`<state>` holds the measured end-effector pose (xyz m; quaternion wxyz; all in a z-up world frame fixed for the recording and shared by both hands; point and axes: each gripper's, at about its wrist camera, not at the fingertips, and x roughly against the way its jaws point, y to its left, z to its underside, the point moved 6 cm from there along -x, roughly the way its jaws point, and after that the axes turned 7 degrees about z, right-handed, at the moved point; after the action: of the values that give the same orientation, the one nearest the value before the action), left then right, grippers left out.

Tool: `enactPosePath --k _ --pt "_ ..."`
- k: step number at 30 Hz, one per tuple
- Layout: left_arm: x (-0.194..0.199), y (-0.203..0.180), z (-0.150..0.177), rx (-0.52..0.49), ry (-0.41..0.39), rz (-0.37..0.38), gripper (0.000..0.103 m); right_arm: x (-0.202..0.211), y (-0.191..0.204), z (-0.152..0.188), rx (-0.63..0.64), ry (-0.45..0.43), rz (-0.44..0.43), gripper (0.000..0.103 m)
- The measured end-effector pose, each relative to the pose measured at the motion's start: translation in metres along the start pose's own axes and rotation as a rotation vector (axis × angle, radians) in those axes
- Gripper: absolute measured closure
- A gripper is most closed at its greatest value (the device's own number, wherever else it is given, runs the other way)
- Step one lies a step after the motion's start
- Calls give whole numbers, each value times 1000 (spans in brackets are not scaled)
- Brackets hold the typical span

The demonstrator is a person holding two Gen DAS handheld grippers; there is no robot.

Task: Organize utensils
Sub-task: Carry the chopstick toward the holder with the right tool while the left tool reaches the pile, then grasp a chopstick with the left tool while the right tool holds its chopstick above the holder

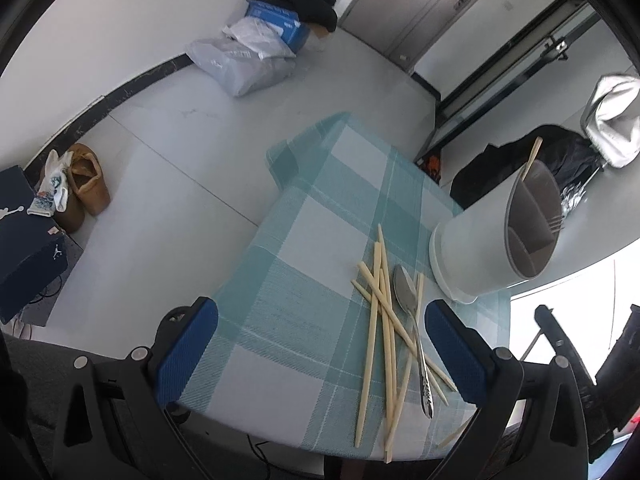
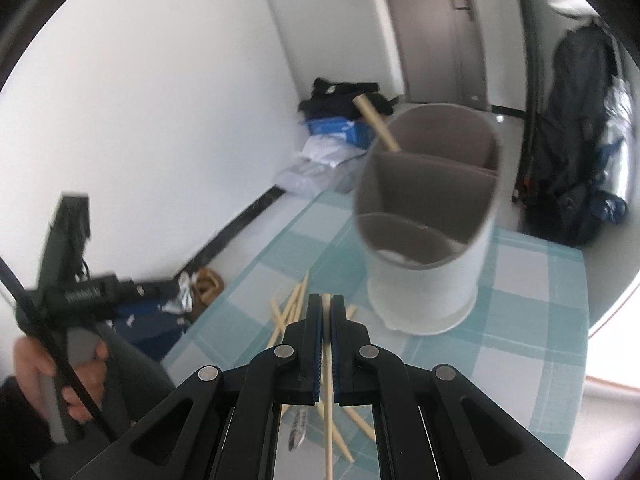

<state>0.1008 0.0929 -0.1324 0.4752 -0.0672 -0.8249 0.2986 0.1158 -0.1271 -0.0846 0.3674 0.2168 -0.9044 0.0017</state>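
Several pale wooden chopsticks (image 1: 384,320) lie crossed on the teal checked tablecloth (image 1: 304,240), and a metal spoon (image 1: 406,288) rests on top of them. Just right of the pile stands a white divided utensil holder (image 1: 480,248) with one chopstick (image 1: 532,158) and a fork (image 1: 554,222) inside. My left gripper (image 1: 320,308) hovers over the cloth left of the pile, open and empty. My right gripper (image 2: 326,300) is shut on a single chopstick (image 2: 328,400), raised above the pile (image 2: 288,312) and in front of the holder (image 2: 428,280).
The table's near and left edges drop to a grey floor. On the floor lie plastic bags and a blue box (image 1: 276,20), brown shoes (image 1: 86,184) and a dark box (image 1: 28,248). A black backpack (image 2: 576,140) sits beyond the table. A hand (image 2: 32,364) grips the other tool's handle.
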Motion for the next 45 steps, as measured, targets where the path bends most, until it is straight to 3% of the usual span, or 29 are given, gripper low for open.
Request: enactPosePath --k 5,7,9,12,20,25,27,31,38,45 --pt "-25 -12 -3 -21 62 -21 4 8 -27 -4 -97 -43 3 100" --pt "-37 -13 -5 -9 92 -17 10 11 -38 -7 -126 -54 2 100" --pt "-46 -9 -8 59 114 8 31 14 -44 -11 -149 -70 -3 100" --pt "-56 -7 -11 118 134 20 35 17 -53 -17 -180 -91 -10 100" --pt "-70 -12 -16 129 167 -20 42 19 -72 -24 -219 -111 -21 100" --pt "-74 -17 -15 126 188 -79 55 19 -78 -26 -231 -118 -34 100" --pt "-79 -21 -13 115 209 -100 67 20 -80 -27 -236 -121 -42 100" --pt "-80 -23 -13 125 212 -147 69 23 -81 -27 -244 -126 -49 100" --pt "-87 -21 -16 167 211 -191 96 26 -81 -27 -249 -132 -62 100" --pt "-86 -19 -15 215 166 -186 99 28 -84 -26 -255 -133 -62 100"
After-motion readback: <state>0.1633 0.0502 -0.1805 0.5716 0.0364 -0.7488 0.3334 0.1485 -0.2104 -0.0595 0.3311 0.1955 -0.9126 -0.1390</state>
